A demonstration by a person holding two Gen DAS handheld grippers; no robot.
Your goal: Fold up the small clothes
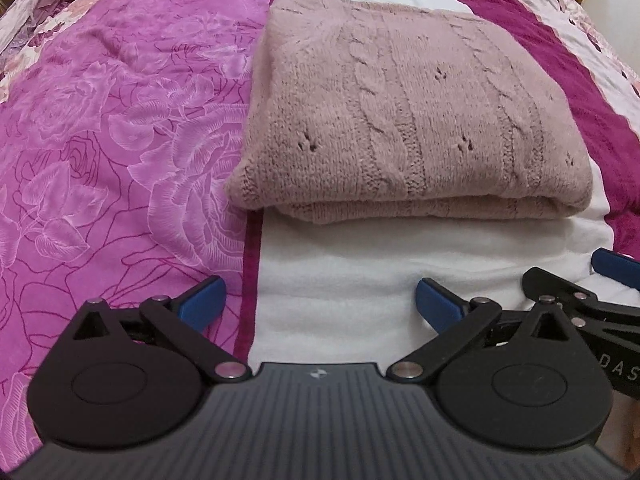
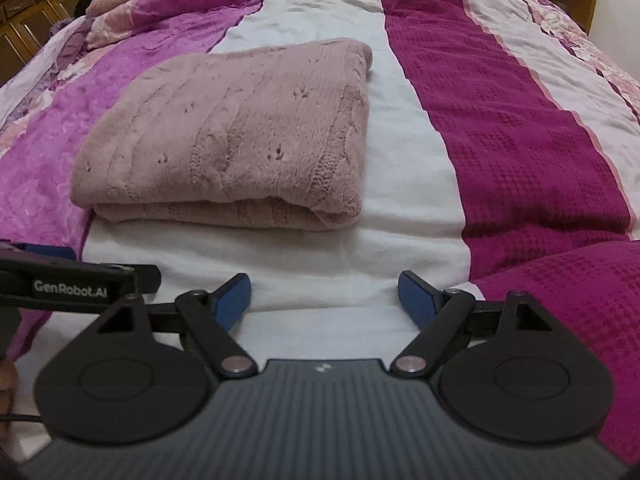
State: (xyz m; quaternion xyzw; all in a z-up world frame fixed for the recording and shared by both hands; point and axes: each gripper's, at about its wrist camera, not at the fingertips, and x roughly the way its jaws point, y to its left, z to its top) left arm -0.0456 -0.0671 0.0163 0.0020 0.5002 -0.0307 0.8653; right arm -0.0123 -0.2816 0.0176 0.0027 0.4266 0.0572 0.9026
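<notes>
folded pink sweater [image 1: 404, 108] on the bedspread [image 1: 120, 140] — both grippers [image 1: 320, 308] [image 2: 324, 300] wide, empty; sweater's underlayers hidden, perhaps sleeves

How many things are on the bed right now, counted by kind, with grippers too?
Folded pink knit sweater: 1
Grippers: 2, the left gripper and the right gripper, both open, nothing between their jaws
Bed cover beneath: 1
Total: 4
</notes>
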